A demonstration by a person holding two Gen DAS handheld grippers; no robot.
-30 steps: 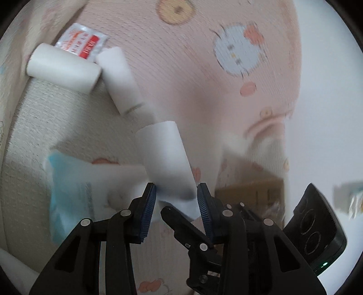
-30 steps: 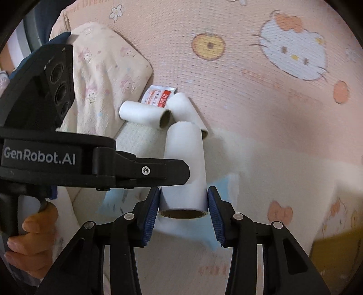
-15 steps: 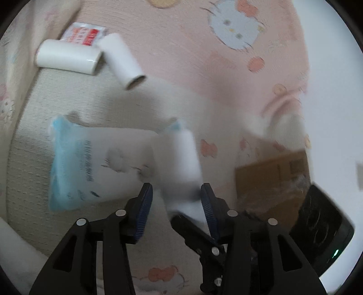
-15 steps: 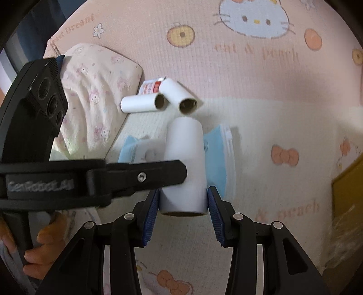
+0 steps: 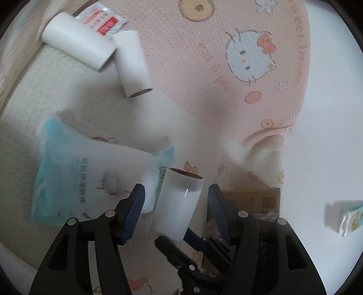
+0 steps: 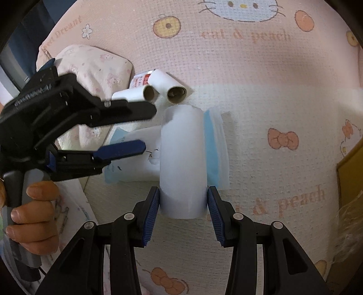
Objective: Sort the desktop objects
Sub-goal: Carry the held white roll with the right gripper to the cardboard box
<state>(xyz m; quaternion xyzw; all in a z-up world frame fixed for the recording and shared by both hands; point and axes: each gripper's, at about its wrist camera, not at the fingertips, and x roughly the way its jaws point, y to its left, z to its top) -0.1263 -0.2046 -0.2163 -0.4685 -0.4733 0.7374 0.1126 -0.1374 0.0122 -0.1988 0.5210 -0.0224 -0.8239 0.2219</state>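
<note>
My right claw (image 6: 183, 204), low in the frame and tipped steeply down, pinches the near end of a white paper roll (image 6: 182, 163), its blue pads pressed on both sides of the tube. The roll stands away from me over the patterned bed cover (image 6: 261, 90), its far end up toward mid-frame. From the left edge of the right-wrist view my left claw (image 6: 136, 129) reaches in level, gripped by my hand (image 6: 34, 215) at lower left; its jaws have just been opening and now stand spread wide. In the left-wrist view that same left claw (image 5: 175, 211) sits at bottom centre with the roll (image 5: 179, 204) between its pads, a gap showing on each side, so it no longer touches the tube.

Just beyond lies a blue-and-white flat packet (image 5: 90, 177), left of centre on the cover. Further off, at upper left, two more white rolls (image 5: 97, 45) lie touching in a V, with a red-and-white sachet (image 5: 102, 19) tucked behind them. A brown cardboard box (image 5: 251, 199) shows at lower right, its contents too blurred to tell. A pale floral pillow (image 6: 95, 74) rests at far left.
</note>
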